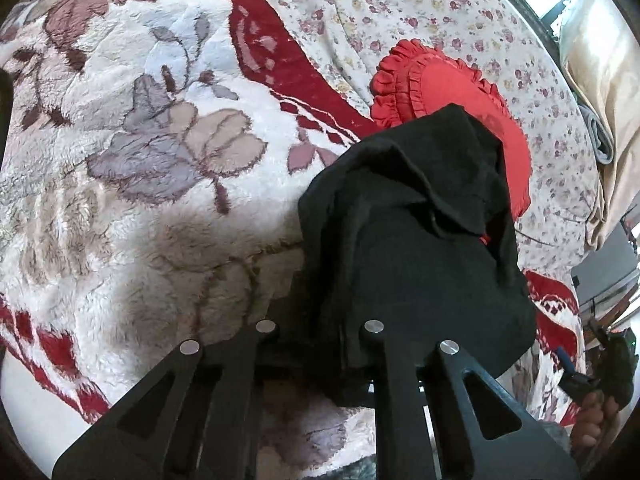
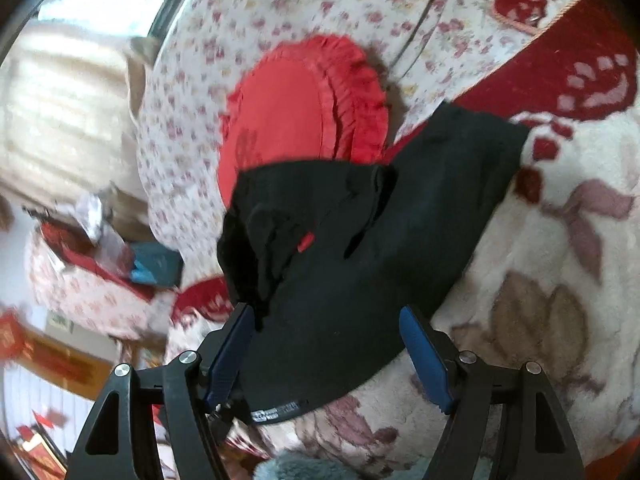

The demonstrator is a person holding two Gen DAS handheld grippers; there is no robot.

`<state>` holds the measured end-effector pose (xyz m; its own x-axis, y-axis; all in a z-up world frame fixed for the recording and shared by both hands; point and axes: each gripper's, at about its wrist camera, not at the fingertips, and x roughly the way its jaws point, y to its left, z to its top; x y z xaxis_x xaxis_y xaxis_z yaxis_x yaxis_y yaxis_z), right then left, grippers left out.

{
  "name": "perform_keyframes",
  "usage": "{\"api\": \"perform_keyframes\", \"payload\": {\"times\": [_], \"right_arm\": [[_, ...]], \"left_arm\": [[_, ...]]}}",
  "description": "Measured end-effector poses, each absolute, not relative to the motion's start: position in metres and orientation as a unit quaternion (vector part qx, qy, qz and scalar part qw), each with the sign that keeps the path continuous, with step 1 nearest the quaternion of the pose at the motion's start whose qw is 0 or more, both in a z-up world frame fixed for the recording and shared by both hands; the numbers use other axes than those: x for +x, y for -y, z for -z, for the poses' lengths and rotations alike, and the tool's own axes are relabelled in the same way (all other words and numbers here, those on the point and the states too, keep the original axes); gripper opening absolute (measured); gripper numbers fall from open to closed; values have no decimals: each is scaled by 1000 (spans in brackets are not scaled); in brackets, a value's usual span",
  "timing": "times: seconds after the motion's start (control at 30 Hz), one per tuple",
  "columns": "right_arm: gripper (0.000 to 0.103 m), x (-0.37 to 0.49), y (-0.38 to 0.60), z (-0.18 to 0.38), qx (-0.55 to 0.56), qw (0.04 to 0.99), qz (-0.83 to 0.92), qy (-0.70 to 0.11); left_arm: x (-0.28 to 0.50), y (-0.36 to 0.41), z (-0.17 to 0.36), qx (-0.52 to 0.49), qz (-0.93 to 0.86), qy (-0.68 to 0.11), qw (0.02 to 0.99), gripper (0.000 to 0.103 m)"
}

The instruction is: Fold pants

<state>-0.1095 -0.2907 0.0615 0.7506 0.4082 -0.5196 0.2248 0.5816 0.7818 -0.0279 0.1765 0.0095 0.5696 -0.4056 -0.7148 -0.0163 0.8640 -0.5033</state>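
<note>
The black pants (image 1: 416, 240) are bunched and hang lifted over the fluffy flowered blanket (image 1: 160, 140). My left gripper (image 1: 348, 344) is shut on a fold of the pants, and the cloth hides its fingertips. In the right wrist view the pants (image 2: 360, 248) lie folded over on the blanket (image 2: 560, 280), with a small red tag (image 2: 306, 242) showing. My right gripper (image 2: 328, 344) is open, its blue pads (image 2: 424, 356) standing either side of the pants' near edge. The other handheld gripper (image 1: 600, 364) shows at the lower right of the left wrist view.
A red ruffled round cushion (image 1: 448, 88) lies just beyond the pants on a small-flowered sheet (image 1: 400, 8); it also shows in the right wrist view (image 2: 304, 108). Cream curtains (image 1: 600, 80) and a window are at the far side. Cluttered items (image 2: 100, 248) lie beside the bed.
</note>
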Motion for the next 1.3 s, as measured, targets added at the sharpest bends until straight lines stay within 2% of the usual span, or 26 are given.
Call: {"api": "perform_keyframes", "payload": {"times": [0.1,0.2,0.37,0.5,0.6,0.67,0.7,0.83,0.9,0.93,0.97,1.3], "right_arm": [[74,-125,340,-73,445,842,-13,-305],[74,-137,393,-67,489,828,-22,-274],[74,-137,441,-19,583,762,-70,-273],[69,-117,445,0,596,747,-100,-276],[60,-87,445,12,578,750,-106,-303],[42,-72,446,22,567,750,-86,-330],[27,-69,447,25,560,753,-61,-340],[25,-67,449,31,576,750,-55,-321],[19,-64,446,30,563,757,-64,-325],[9,-63,445,30,557,760,-63,-329],[4,-65,446,27,549,765,-56,-332],[3,-144,410,-13,505,780,-58,-365]], "left_arm": [[-28,-170,-13,-218,123,-447,859,11],[-24,-168,-12,-228,131,-446,856,11],[-22,-170,-9,-242,120,-443,855,10],[-26,-172,-14,-243,100,-442,857,8],[-26,-177,-16,-259,91,-440,855,7],[-27,-178,-16,-260,89,-442,854,7],[-27,-178,-15,-259,88,-443,854,7],[-27,-176,-11,-259,78,-447,853,7],[-27,-177,-12,-260,74,-447,853,7],[-28,-178,-14,-259,73,-446,854,7],[-29,-179,-16,-259,71,-444,854,7],[-59,-230,-40,-249,79,-423,867,7]]}}
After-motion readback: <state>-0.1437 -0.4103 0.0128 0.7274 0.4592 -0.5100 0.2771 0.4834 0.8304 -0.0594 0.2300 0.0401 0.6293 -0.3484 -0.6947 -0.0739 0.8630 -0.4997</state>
